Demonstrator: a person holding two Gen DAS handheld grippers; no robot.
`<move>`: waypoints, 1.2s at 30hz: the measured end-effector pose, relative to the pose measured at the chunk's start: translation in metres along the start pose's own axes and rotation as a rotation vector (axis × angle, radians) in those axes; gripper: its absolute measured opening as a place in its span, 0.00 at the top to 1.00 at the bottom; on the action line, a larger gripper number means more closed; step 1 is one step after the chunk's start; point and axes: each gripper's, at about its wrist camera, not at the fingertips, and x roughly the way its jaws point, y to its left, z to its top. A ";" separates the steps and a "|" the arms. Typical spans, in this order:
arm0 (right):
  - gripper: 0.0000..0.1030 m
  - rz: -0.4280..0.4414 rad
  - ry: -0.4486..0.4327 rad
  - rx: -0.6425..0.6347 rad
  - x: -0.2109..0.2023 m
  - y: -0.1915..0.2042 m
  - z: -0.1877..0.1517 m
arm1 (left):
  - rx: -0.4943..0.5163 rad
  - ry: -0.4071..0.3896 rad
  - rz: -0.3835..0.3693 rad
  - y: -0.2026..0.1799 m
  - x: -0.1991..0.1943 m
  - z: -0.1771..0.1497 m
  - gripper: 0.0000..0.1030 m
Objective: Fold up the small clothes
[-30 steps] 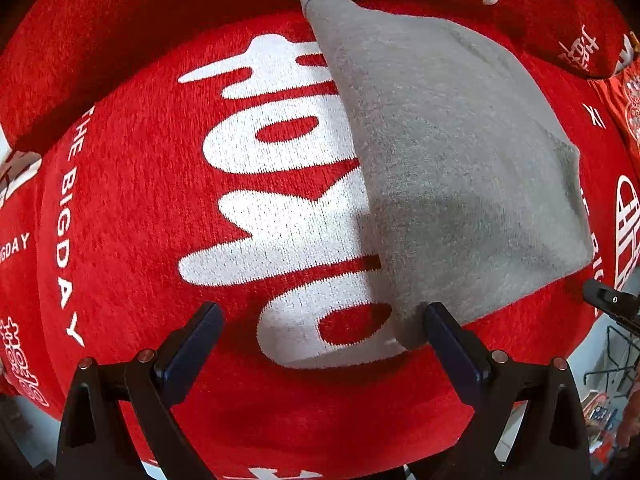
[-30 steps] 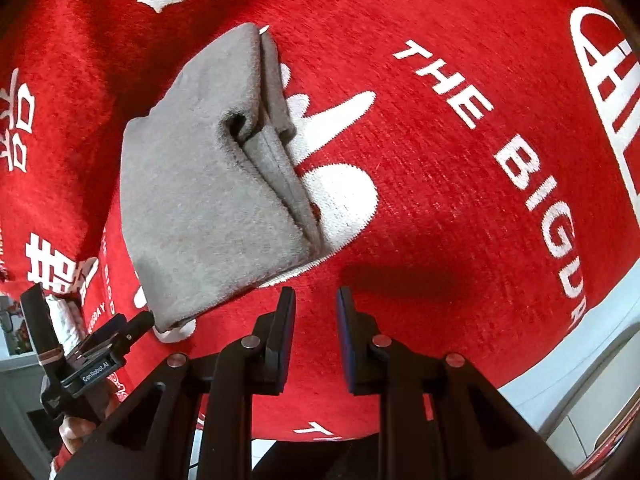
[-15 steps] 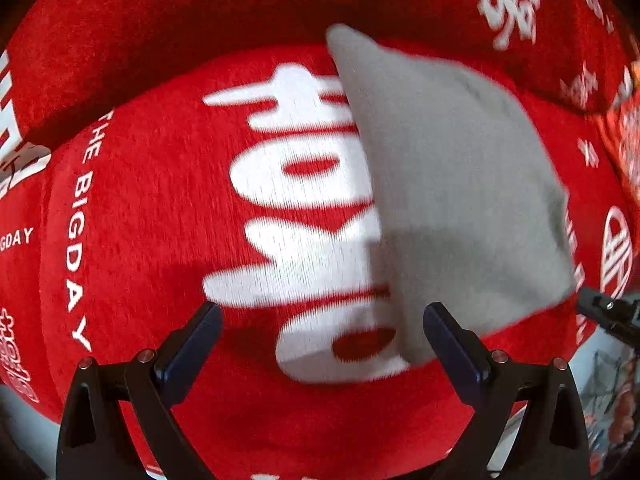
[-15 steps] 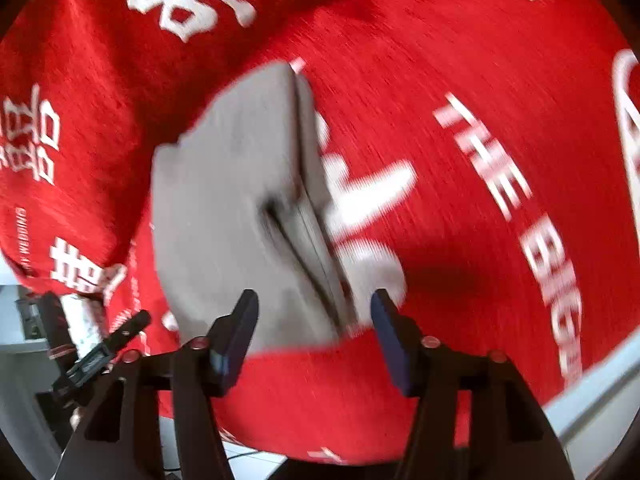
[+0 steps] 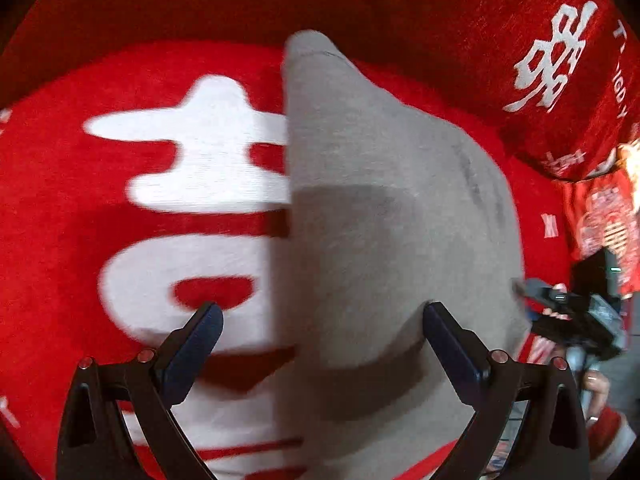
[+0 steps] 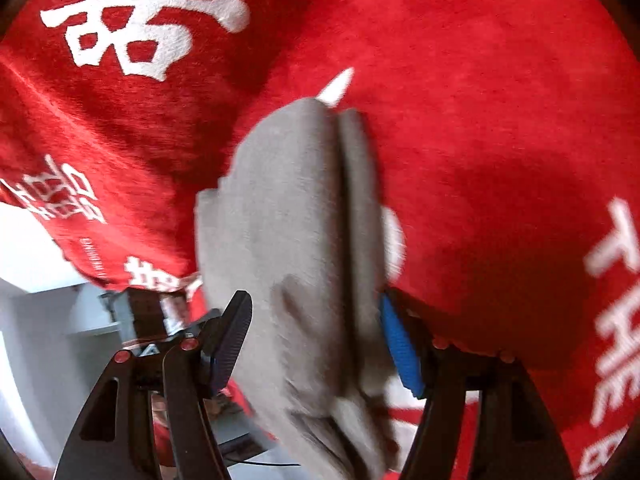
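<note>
A folded grey garment (image 5: 384, 220) lies on a red cloth with white characters (image 5: 80, 200). My left gripper (image 5: 320, 320) is open, its jaws wide apart, low over the near left edge of the garment. In the right wrist view the garment (image 6: 296, 240) shows its layered folded edge. My right gripper (image 6: 316, 332) is open, with the garment's near end lying between its two fingers. The right gripper also shows at the right edge of the left wrist view (image 5: 572, 312).
The red cloth (image 6: 480, 120) covers the whole work surface and rises in a fold at the back. Its edge drops off at the lower left of the right wrist view, with grey floor and furniture (image 6: 48, 312) beyond.
Both grippers have moved in close to the garment. The right gripper has opened from nearly shut to wide, and the garment's end now lies between its fingers.
</note>
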 end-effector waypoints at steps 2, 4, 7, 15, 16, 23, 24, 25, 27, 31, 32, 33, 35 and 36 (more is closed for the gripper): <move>0.31 0.017 0.013 -0.009 0.010 0.007 0.003 | -0.021 0.002 -0.026 -0.005 0.005 0.004 0.02; 0.31 0.019 0.025 -0.026 0.019 0.014 0.004 | -0.019 0.000 -0.033 -0.013 0.009 0.008 0.02; 0.32 0.020 0.022 -0.016 0.026 0.018 0.004 | 0.000 0.017 -0.046 -0.029 0.017 0.012 0.02; 0.72 0.162 0.027 0.014 0.017 0.033 -0.013 | 0.054 -0.031 -0.021 -0.043 0.005 0.009 0.53; 0.72 0.191 0.028 0.018 0.016 0.039 -0.018 | 0.053 -0.035 -0.039 -0.042 0.000 0.008 0.56; 0.72 0.288 0.051 0.029 0.014 0.068 -0.047 | 0.069 -0.073 -0.120 -0.045 -0.041 -0.005 0.59; 0.72 0.295 0.059 0.029 0.015 0.071 -0.053 | 0.068 -0.077 -0.126 -0.043 -0.049 -0.009 0.59; 0.72 0.300 0.067 0.033 0.016 0.073 -0.059 | 0.068 -0.083 -0.133 -0.042 -0.057 -0.013 0.59; 0.72 0.307 0.090 0.045 0.023 0.076 -0.073 | 0.072 -0.090 -0.134 -0.038 -0.069 -0.021 0.59; 0.72 0.229 0.135 0.032 0.052 0.076 -0.102 | 0.071 -0.079 -0.103 -0.020 -0.091 -0.046 0.58; 0.72 0.189 0.145 0.021 0.059 0.076 -0.106 | 0.068 -0.072 -0.088 -0.013 -0.094 -0.053 0.58; 0.69 0.133 0.155 -0.002 0.068 0.079 -0.109 | 0.066 -0.065 -0.072 -0.002 -0.098 -0.061 0.58; 0.66 0.012 0.155 -0.046 0.073 0.080 -0.112 | 0.053 -0.038 -0.031 0.013 -0.093 -0.075 0.58; 0.63 -0.029 0.144 -0.065 0.072 0.081 -0.112 | 0.046 -0.023 -0.007 0.019 -0.088 -0.079 0.58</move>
